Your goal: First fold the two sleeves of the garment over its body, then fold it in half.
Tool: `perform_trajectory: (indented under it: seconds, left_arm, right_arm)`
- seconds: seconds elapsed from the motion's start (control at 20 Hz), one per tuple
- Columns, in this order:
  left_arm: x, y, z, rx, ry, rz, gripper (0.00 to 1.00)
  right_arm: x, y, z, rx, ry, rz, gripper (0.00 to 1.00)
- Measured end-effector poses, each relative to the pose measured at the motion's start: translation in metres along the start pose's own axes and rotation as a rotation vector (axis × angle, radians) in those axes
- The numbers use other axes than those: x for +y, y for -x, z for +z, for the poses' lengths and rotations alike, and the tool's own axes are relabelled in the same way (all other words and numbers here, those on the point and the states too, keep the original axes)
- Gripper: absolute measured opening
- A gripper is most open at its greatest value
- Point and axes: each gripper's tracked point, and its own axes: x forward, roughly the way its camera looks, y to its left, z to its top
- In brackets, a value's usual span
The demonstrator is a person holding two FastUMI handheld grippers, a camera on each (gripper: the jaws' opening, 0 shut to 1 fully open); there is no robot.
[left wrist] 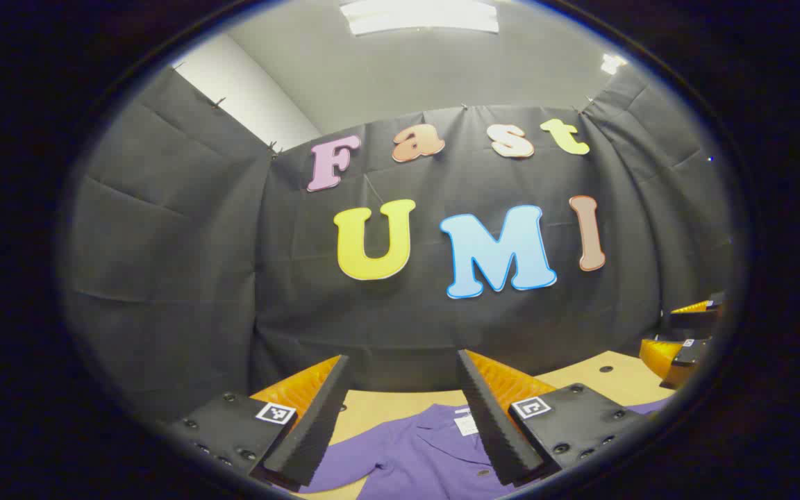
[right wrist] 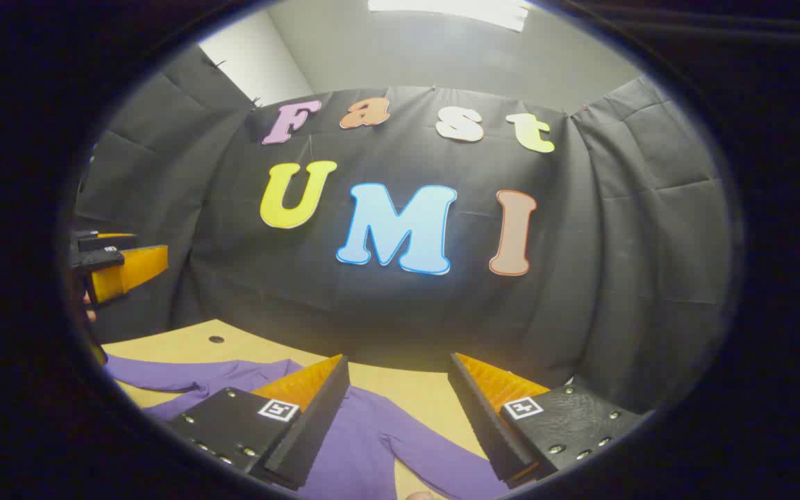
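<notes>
1. On the wooden table (left wrist: 622, 375) lies a purple shirt (left wrist: 414, 458), spread flat below both grippers.
2. Seen from the left gripper view, the left gripper (left wrist: 403, 417) hangs above the shirt with its two fingers spread wide apart and nothing between them.
3. Between those fingers the shirt's collar and a small white tag (left wrist: 466, 423) show, with a button (left wrist: 483, 473) lower down near the right finger.
4. At the right edge of that same view the right gripper (left wrist: 685, 340) appears farther off, above the far corner of the table; how wide it stands there I cannot tell.
5. From the right gripper view, the right gripper (right wrist: 400, 410) also hangs above the shirt (right wrist: 358, 444), fingers wide apart and gripping nothing.
6. A sleeve (right wrist: 442, 465) runs out from the shirt's body between those fingers toward the lower right, lying flat on the table (right wrist: 185, 347).
7. Another sleeve (right wrist: 164, 375) stretches toward the left edge of that view, also unfolded.
8. At the left edge of that view the left gripper (right wrist: 112, 267) shows well above the table, with a bit of a hand (right wrist: 86, 305) behind it.
9. A small dark hole (right wrist: 216, 339) marks the tabletop beyond the shirt.
10. Neither gripper touches the shirt, as far as the views show.
</notes>
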Motion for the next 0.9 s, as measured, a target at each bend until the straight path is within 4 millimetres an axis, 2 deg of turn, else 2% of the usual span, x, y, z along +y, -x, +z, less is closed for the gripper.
perform_trajectory:
  seconds: [0.25,0.6,0.7,0.9]
  left_arm:
    - [-0.005,-0.013,-0.005,0.016,0.013,-0.029,1.0]
    - [-0.005,-0.014,-0.013,0.036,0.033,-0.052,1.0]
    - [-0.004,-0.014,-0.007,0.026,0.032,-0.057,1.0]
    - [0.0,-0.012,-0.01,0.032,0.036,-0.051,1.0]
  right_arm:
    - [0.0,-0.004,0.004,0.002,0.0,-0.025,0.91]
    - [0.006,0.001,-0.005,0.041,0.006,-0.036,0.91]
    - [0.009,0.0,-0.006,0.055,-0.001,-0.033,0.91]
    - [0.012,0.002,-0.004,0.056,-0.001,-0.031,0.91]
